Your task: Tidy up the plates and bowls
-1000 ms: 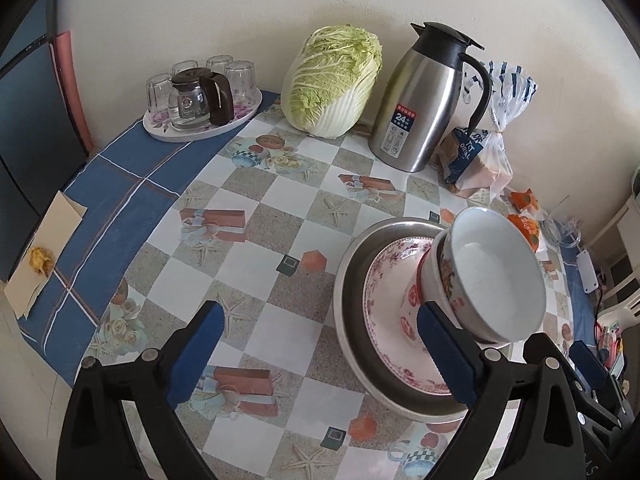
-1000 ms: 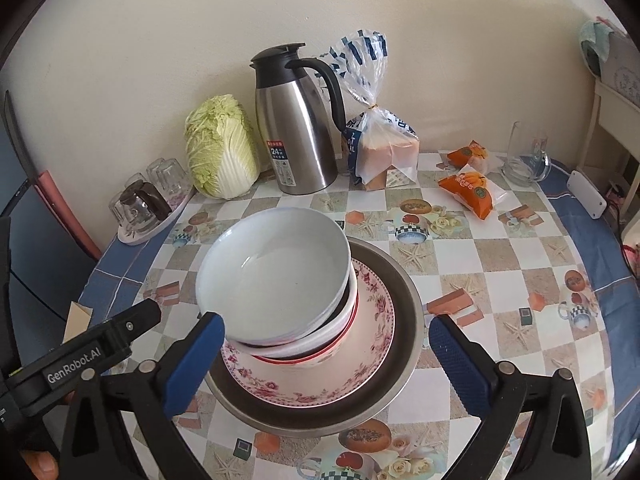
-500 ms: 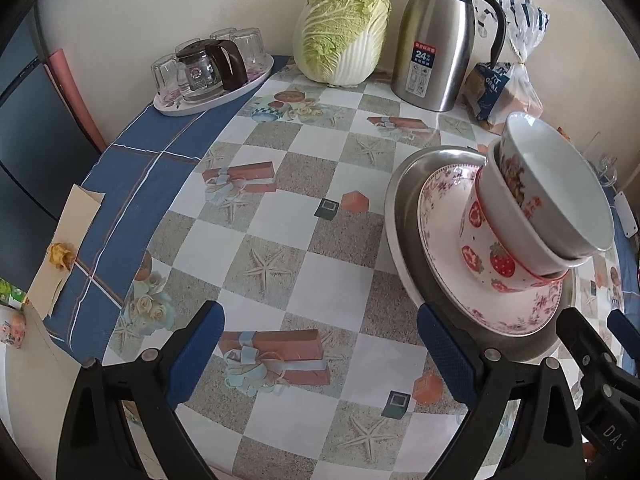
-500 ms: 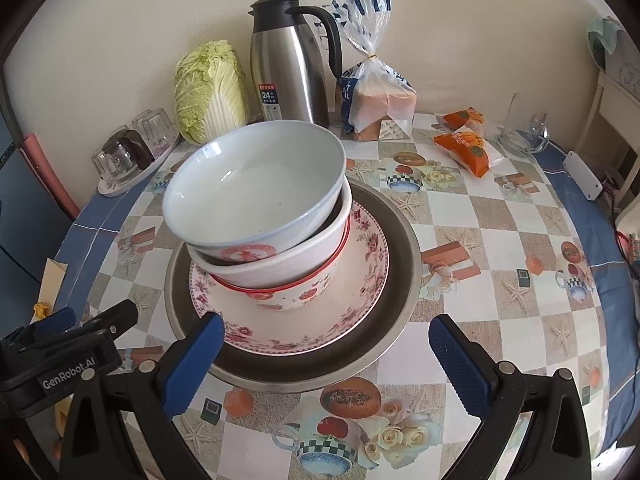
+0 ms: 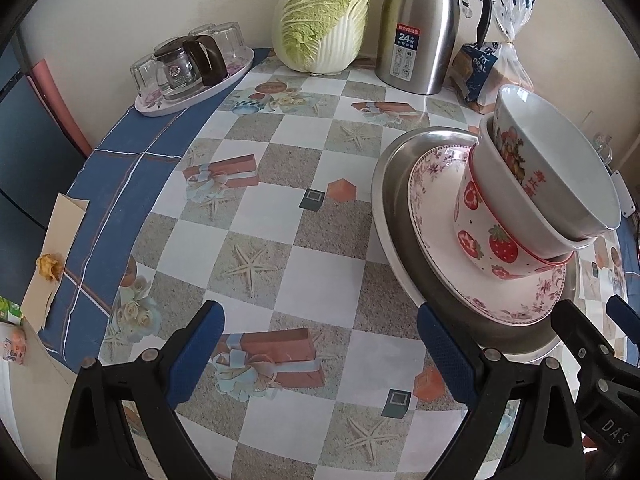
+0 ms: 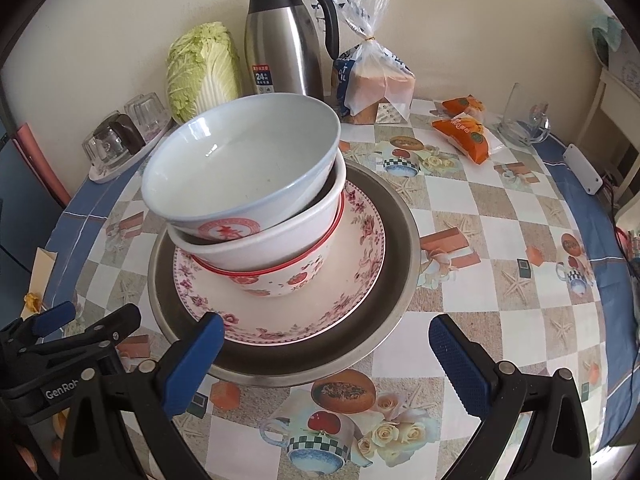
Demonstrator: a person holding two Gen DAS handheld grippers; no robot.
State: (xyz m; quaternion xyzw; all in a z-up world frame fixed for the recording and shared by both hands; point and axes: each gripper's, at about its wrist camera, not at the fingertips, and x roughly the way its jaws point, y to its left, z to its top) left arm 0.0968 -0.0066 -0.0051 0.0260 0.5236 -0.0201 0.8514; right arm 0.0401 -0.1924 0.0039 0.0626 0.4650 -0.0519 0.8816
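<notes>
Our left gripper (image 5: 320,344) is spread wide and holds nothing; its blue-padded fingers (image 5: 192,354) hang above the checked table (image 5: 280,216) near its front edge, and the right pad sits just beside the rim of the steel basin (image 5: 390,184) without clearly touching it. Our right gripper (image 6: 324,354) is equally wide and empty, its jaws straddling the front rim of that basin from above; whether the left pad touches the rim we cannot tell.

The stack stands toward the middle of the table. Inside the steel basin lies a floral plate (image 6: 352,292), and on the plate sit three nested bowls: a strawberry bowl (image 5: 488,240) at the bottom, a plain white bowl (image 6: 280,246) in it, and on top a large white bowl (image 6: 240,172) with a red mark on its side. The top bowl is tilted, leaning toward the left side of the table.

Along the back edge, against the wall, we see a cabbage (image 5: 320,24), a steel thermos jug (image 5: 420,28) and a bagged loaf (image 6: 372,84). At the back left corner a tray of glasses (image 5: 192,68) rests on the blue border. Orange snack packets (image 6: 464,132) and a glass pitcher (image 6: 520,116) lie near the back right edge.
</notes>
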